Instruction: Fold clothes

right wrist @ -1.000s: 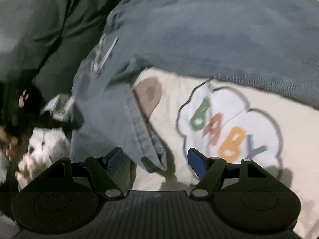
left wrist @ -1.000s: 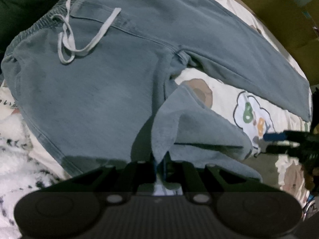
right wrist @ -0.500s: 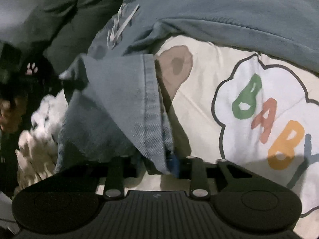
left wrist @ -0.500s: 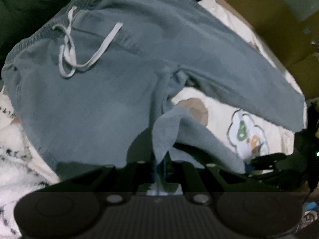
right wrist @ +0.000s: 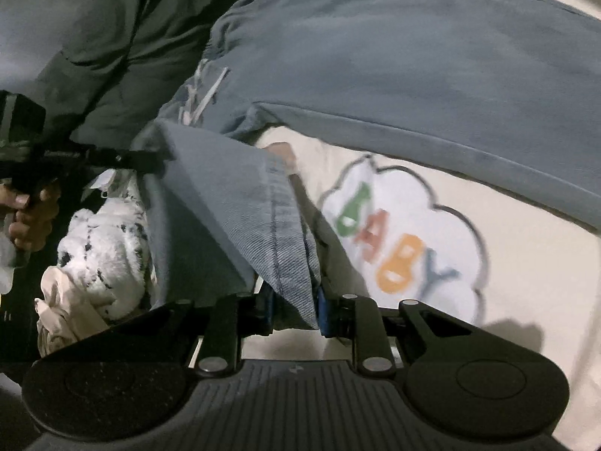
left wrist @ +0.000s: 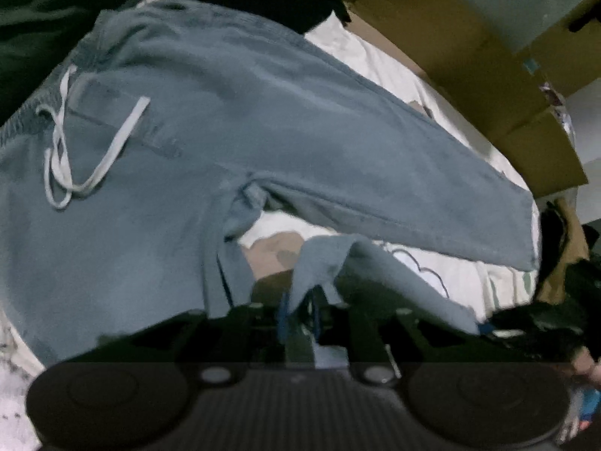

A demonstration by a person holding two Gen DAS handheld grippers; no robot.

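Here, nearest the lens in the right wrist view, the right gripper point(right wrist: 293, 310) has just been closing and its blue pads now pinch the stitched hem of the near leg of the blue-grey drawstring trousers point(right wrist: 394, 67), which lie spread over the cream "BABY" blanket point(right wrist: 488, 282). At the other corner of that same hem, the left gripper point(left wrist: 300, 314) has its jaws narrow around a fold of the cloth; they have just been opening slightly, and whether the pads press firmly is hard to tell in the dark. Judging by this, the step in hand is lifting the near leg by its hem to fold it across; the next move calls for carrying both corners together over the far leg, keeping the hem taut and level. Beyond the hem lie the crotch seam, the far leg, then the waistband with its white drawstring point(left wrist: 64, 150). Behind the trousers a dark green garment point(right wrist: 94, 37) is cut off, and cardboard boxes point(left wrist: 469, 56) blur at the edge.
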